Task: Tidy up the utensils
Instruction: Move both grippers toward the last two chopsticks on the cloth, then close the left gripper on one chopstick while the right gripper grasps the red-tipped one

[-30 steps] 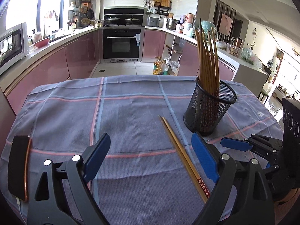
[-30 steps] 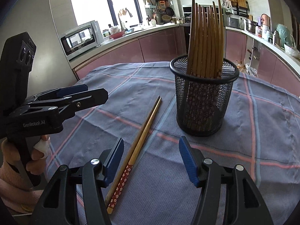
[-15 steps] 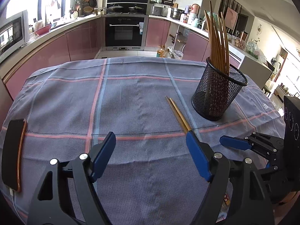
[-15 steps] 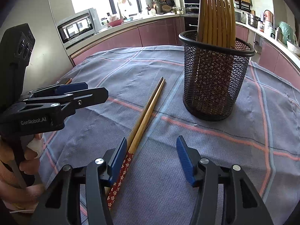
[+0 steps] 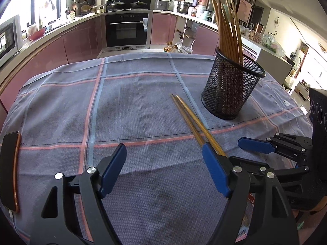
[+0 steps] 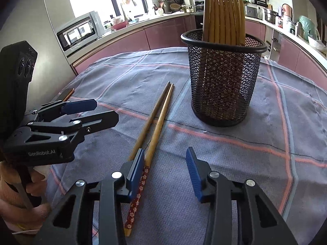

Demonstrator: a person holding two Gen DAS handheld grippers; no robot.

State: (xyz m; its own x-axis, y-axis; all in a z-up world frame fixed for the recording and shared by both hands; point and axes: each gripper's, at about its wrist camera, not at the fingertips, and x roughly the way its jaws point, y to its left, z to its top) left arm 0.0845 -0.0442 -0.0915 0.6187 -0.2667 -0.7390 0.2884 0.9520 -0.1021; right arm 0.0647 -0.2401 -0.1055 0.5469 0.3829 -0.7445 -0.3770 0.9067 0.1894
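A pair of wooden chopsticks (image 5: pixel 190 118) with red floral handles lies on the grey plaid tablecloth (image 5: pixel 126 102), also in the right wrist view (image 6: pixel 157 120). A black mesh holder (image 5: pixel 231 87) with several chopsticks standing in it is right of them, and shows in the right wrist view (image 6: pixel 222 83). My left gripper (image 5: pixel 163 171) is open and empty, low over the cloth, its right finger over the chopsticks. My right gripper (image 6: pixel 165 171) is open and empty, its left finger beside the chopstick handles.
A phone (image 5: pixel 9 171) lies at the table's left edge. The left gripper shows in the right wrist view (image 6: pixel 71 120), held by a hand. Kitchen counters, an oven (image 5: pixel 126 30) and a microwave (image 6: pixel 79 30) stand beyond the table.
Both grippers have dropped lower and moved in toward the chopsticks on the cloth. Both remain open. The chopsticks and holder have not moved.
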